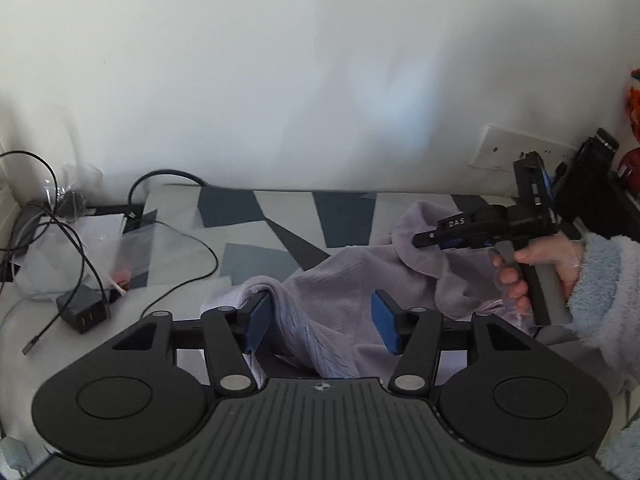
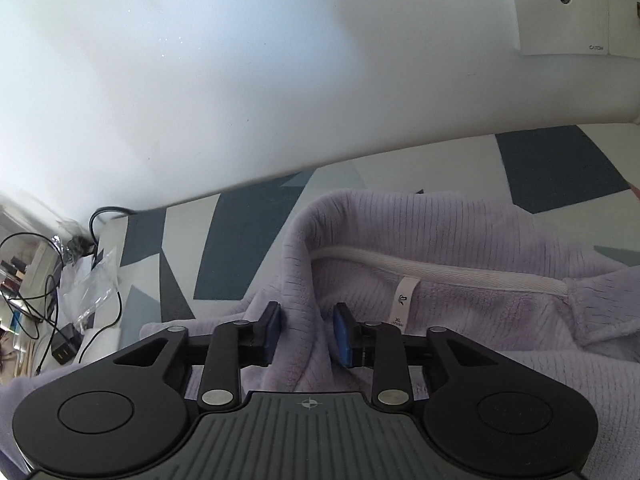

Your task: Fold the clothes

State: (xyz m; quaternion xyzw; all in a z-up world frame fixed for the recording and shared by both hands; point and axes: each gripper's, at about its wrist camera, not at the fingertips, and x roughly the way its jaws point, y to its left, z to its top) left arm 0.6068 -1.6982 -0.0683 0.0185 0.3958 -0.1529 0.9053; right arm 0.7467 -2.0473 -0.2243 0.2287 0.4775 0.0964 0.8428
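Note:
A lilac ribbed fleece garment (image 1: 340,280) lies crumpled on a patterned bedspread (image 1: 240,208). My left gripper (image 1: 320,324) stands open above it. A fold of the fleece hangs over its left pad (image 1: 256,324), while the right pad (image 1: 386,324) is clear of the cloth. In the right wrist view my right gripper (image 2: 309,334) is shut on a raised ridge of the garment (image 2: 480,240) at the collar, beside the white size label (image 2: 406,300). From the left wrist view the right gripper (image 1: 420,238) lifts that collar edge, held by a hand (image 1: 540,256) in a fluffy blue sleeve (image 1: 608,280).
A white wall runs close behind the bed, with a socket plate (image 1: 504,152) at the right. Left of the bedspread (image 2: 224,240) lie tangled black cables, a black charger (image 1: 84,314) and clear plastic bags (image 1: 132,248).

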